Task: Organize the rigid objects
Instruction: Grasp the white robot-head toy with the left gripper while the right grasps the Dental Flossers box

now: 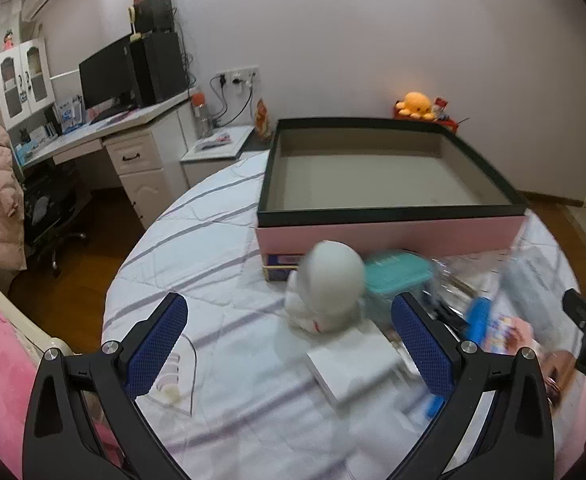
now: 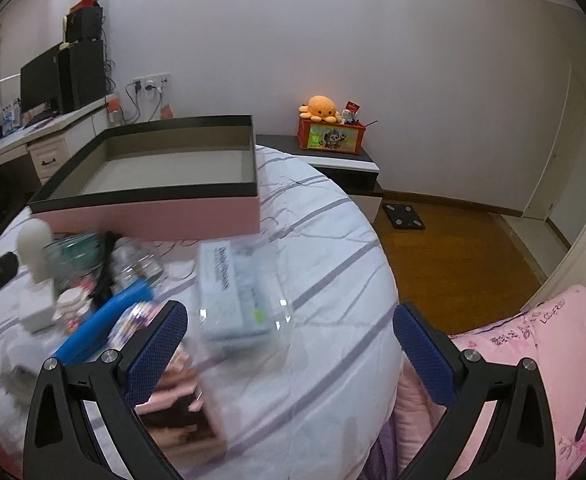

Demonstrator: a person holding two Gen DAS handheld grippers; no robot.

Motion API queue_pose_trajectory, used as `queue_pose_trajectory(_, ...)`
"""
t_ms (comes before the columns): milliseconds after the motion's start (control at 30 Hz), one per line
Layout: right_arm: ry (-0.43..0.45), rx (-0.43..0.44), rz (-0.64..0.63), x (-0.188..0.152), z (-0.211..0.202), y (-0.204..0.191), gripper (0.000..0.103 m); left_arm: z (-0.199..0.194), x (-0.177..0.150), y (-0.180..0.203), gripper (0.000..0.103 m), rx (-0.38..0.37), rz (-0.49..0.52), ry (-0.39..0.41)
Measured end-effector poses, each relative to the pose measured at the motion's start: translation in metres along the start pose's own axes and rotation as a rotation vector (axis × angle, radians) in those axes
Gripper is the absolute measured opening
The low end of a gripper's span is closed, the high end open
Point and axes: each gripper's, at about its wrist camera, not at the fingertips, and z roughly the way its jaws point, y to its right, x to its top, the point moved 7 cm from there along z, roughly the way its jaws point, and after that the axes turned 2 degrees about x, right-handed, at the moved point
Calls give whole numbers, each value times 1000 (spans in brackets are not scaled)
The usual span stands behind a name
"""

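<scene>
White box lies between the spread left tongs.

We see a matt pink cardboard box with a dark rim on striped white quilted cloth; textured blue rubbery pads line glossy black plastic fingers.

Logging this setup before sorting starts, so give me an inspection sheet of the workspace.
Surface: round bed, white striped cover.
Job's things: pink box, dark rim, open, empty.
Clutter: white figurine, teal-lidded container, blue tube, white carton, blurred.
Grippers: left gripper and right gripper open, holding nothing.
Cables: thin wire on cover; wall plugs.
Surroundings: desk, monitor, orange octopus plush, wood floor.
</scene>
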Motion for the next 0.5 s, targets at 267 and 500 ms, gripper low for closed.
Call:
queue_pose_trajectory(267,-64,44,-81,11,41,-17,103,45,2,-1,103,-29,1,-106)
queue_pose_trajectory(500,-185,116,-77,3,75,-23,88,72,-5,1,103,-84,-17,-184)
